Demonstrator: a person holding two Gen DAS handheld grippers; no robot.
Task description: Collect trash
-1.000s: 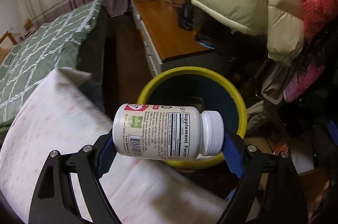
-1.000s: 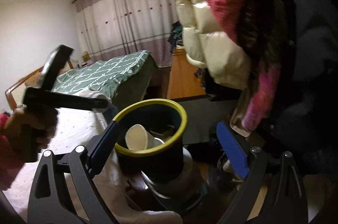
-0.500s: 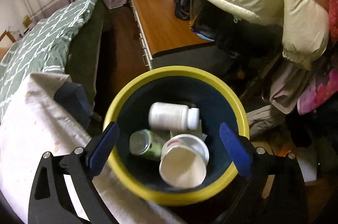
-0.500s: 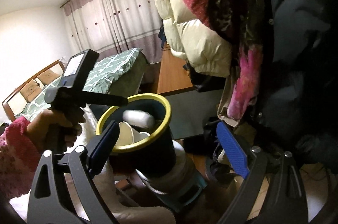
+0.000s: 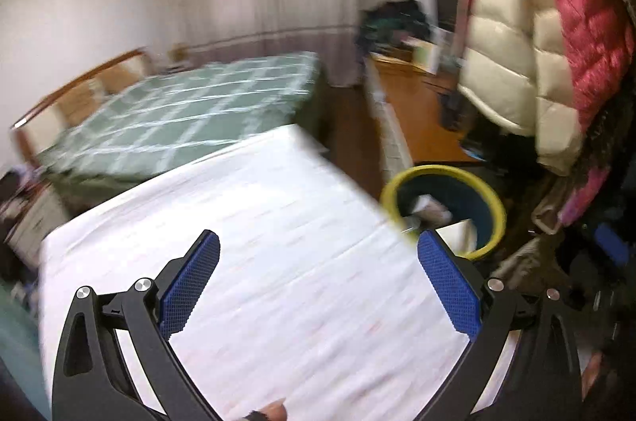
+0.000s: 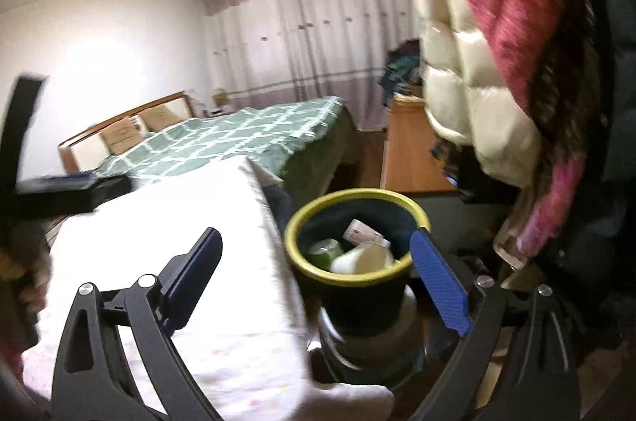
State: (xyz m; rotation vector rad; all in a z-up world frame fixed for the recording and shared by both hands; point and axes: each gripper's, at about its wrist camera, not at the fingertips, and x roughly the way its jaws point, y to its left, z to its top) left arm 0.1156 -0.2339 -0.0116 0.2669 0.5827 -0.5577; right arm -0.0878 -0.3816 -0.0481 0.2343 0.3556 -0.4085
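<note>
The dark bin with a yellow rim stands at the right edge of a white-covered surface. In the right wrist view the bin holds a white pill bottle, a white cup and a green item. My left gripper hangs over the white cloth, left of the bin; its jaws are opening, with nothing between them. That gripper shows as a blurred black bar at the left of the right wrist view. My right gripper stands open and empty, just short of the bin.
A bed with a green checked quilt lies beyond the white surface. A wooden desk runs along the right. Cream and red puffer coats hang over the bin's right side, with clutter on the floor below them.
The left gripper let the pill bottle drop into the bin, then swung left and up over the white cloth. The right gripper shifted a little, and the bin sits farther right in its view.
</note>
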